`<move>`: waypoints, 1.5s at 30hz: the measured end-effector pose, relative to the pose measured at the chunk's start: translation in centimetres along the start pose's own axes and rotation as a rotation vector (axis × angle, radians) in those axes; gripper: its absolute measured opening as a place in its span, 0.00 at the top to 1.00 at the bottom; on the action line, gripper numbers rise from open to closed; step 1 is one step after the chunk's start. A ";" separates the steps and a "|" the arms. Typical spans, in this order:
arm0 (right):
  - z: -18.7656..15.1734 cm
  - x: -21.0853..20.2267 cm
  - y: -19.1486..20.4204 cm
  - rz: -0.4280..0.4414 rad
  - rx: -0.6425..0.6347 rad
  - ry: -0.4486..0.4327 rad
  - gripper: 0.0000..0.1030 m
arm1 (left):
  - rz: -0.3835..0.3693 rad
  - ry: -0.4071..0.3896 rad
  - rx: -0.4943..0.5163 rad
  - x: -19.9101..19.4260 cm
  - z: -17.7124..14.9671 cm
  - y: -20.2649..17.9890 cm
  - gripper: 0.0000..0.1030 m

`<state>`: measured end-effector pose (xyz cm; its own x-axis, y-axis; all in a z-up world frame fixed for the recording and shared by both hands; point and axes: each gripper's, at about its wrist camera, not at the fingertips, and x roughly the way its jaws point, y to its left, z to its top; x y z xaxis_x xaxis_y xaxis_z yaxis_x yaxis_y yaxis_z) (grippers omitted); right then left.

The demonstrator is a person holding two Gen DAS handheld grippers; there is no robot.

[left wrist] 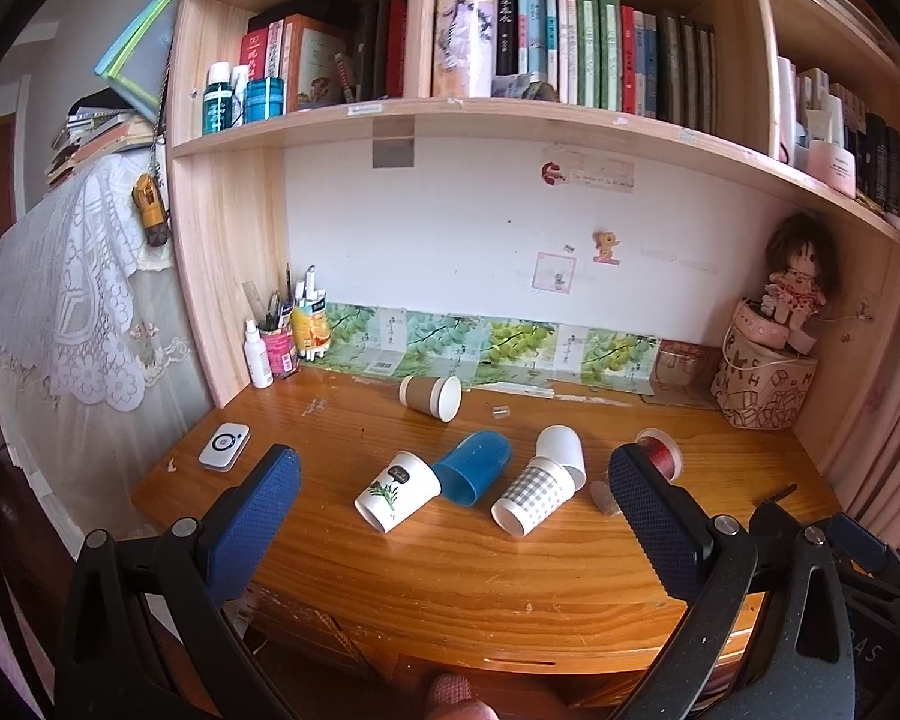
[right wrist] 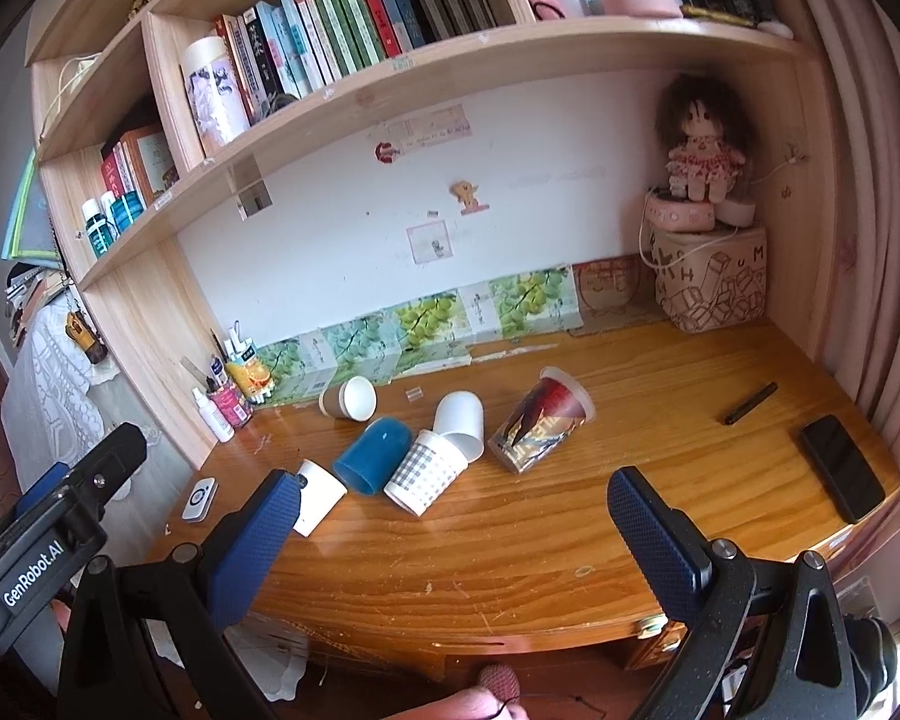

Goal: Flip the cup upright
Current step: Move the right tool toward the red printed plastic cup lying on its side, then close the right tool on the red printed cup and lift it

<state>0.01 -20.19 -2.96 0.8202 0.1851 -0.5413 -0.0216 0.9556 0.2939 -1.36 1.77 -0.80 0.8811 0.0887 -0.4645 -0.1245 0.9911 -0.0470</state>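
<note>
Several cups lie on their sides on the wooden desk point(left wrist: 450, 570): a white cup with a plant print point(left wrist: 396, 489), a blue cup point(left wrist: 471, 468), a grey-checked cup point(left wrist: 534, 495), a plain white cup point(left wrist: 561, 453), a brown-sleeved cup point(left wrist: 429, 397) at the back and a clear cup with a red lining point(right wrist: 540, 420). My left gripper point(left wrist: 450, 468) is open and empty, held near the desk's front edge. My right gripper point(right wrist: 450, 492) is open and empty, also in front of the cups. The left gripper's body shows in the right wrist view point(right wrist: 48, 540).
A pen holder point(left wrist: 279, 348) and small bottle point(left wrist: 257, 357) stand back left, a white device point(left wrist: 223, 446) at the left edge. A patterned box with a doll point(right wrist: 711, 282) stands back right. A black phone point(right wrist: 843, 468) and black pen point(right wrist: 750, 403) lie at the right.
</note>
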 end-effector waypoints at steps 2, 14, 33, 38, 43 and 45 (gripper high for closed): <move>0.0 0.6 0.0 0.002 0.007 0.021 0.00 | 0.009 0.021 -0.003 0.7 0.0 0.2 0.01; 1.4 4.4 -0.2 -0.045 0.035 0.066 0.00 | -0.029 0.130 -0.002 7.3 1.3 -0.4 0.01; 5.7 16.7 -2.8 -0.082 0.179 0.223 0.00 | -0.062 0.325 0.101 19.7 4.9 -3.2 0.01; 6.3 20.7 -4.5 -0.070 0.228 0.301 0.00 | -0.067 0.399 0.134 22.3 4.9 -4.4 0.01; 6.9 24.3 -6.1 -0.077 0.290 0.362 0.00 | -0.067 0.446 0.188 24.2 4.6 -5.3 0.01; 6.9 25.8 -6.9 -0.084 0.323 0.392 0.00 | -0.072 0.464 0.200 25.0 4.6 -5.4 0.01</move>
<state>25.28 -23.61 -13.57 0.5344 0.2420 -0.8099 0.2640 0.8625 0.4319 23.44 -0.93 -8.12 0.5828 0.0111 -0.8125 0.0586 0.9967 0.0557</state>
